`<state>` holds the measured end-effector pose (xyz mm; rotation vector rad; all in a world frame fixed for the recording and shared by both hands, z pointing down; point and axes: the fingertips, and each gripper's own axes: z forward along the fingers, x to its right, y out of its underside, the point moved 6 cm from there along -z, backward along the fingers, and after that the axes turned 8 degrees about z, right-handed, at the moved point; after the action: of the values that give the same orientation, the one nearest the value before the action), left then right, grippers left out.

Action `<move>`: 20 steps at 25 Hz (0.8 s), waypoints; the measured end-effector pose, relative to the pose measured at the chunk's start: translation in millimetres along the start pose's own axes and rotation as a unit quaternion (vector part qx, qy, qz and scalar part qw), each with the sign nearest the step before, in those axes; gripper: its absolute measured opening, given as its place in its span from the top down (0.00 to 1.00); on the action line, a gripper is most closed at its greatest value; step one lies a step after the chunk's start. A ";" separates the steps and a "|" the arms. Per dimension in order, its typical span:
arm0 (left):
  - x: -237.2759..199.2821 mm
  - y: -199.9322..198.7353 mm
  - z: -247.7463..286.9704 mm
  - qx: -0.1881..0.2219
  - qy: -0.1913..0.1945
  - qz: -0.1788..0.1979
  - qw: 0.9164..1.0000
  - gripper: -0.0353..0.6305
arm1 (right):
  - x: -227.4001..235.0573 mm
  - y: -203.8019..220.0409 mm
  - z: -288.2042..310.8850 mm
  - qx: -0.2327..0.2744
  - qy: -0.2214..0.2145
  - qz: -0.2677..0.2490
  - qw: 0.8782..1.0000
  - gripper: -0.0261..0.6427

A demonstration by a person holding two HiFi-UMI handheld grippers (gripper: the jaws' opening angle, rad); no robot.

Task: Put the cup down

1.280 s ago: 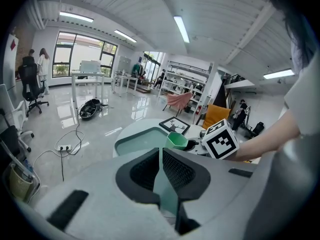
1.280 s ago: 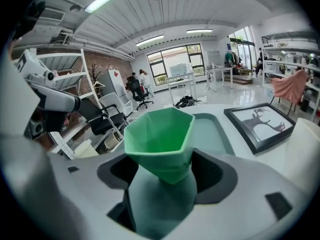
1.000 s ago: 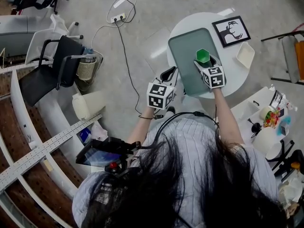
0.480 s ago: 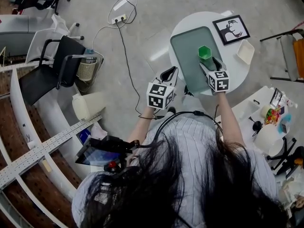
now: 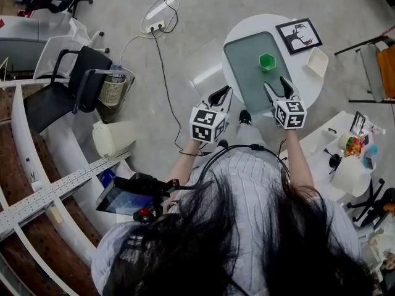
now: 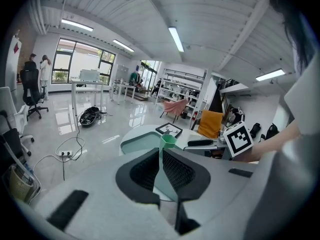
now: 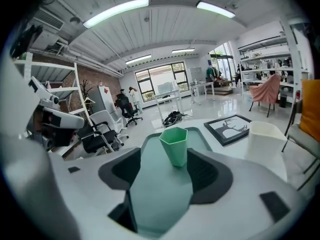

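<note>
A green hexagonal cup (image 5: pixel 266 61) stands upright on the grey-green tray (image 5: pixel 245 79) on the round white table (image 5: pixel 311 96). My right gripper (image 5: pixel 276 84) is open, just short of the cup on the near side, holding nothing. In the right gripper view the cup (image 7: pixel 175 145) stands free on the tray (image 7: pixel 160 194), beyond the spread jaws of the right gripper (image 7: pixel 164 158). My left gripper (image 5: pixel 219 94) hovers off the table's near left edge, shut and empty. In the left gripper view the cup (image 6: pixel 168 140) shows just past the closed left gripper (image 6: pixel 161 156).
A framed deer picture (image 5: pixel 299 36) and a white square dish (image 5: pixel 318 65) lie on the table beyond the tray. A black chair (image 5: pixel 65 91) and floor cables (image 5: pixel 157 36) are to the left. A cluttered white table (image 5: pixel 345 159) stands at the right.
The right gripper opened, let go of the cup and drew back toward the person. The cup now stands alone on the tray. The left gripper barely moved.
</note>
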<state>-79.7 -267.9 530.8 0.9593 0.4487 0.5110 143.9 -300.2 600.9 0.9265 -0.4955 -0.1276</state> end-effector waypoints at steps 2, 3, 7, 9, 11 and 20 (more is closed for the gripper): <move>2.5 0.2 -8.0 0.006 0.002 0.002 1.000 0.90 | -10.2 -3.5 -6.7 0.013 -0.004 0.002 1.000 0.51; 3.5 0.6 -12.4 0.009 0.002 0.003 1.000 0.90 | -16.3 -6.0 -10.3 0.021 -0.005 0.003 1.000 0.51; 5.3 4.7 -31.8 0.019 -0.001 0.005 1.000 0.90 | -42.9 -13.2 -23.6 0.053 -0.012 0.019 0.998 0.52; 5.8 7.0 -40.7 0.024 -0.005 0.006 1.000 0.90 | -57.0 -16.1 -29.4 0.069 -0.019 0.031 0.997 0.52; 7.5 9.1 -48.7 0.029 -0.006 0.009 1.000 0.90 | -69.3 -18.1 -35.8 0.083 -0.025 0.040 0.995 0.52; 10.5 24.4 -109.7 0.058 -0.012 0.014 0.998 0.90 | -132.3 -2.4 -58.6 0.100 -0.047 0.030 0.993 0.54</move>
<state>-139.1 -178.8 495.2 1.0845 0.4472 0.5027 54.6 -217.1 522.9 1.1039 -0.6303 -0.0679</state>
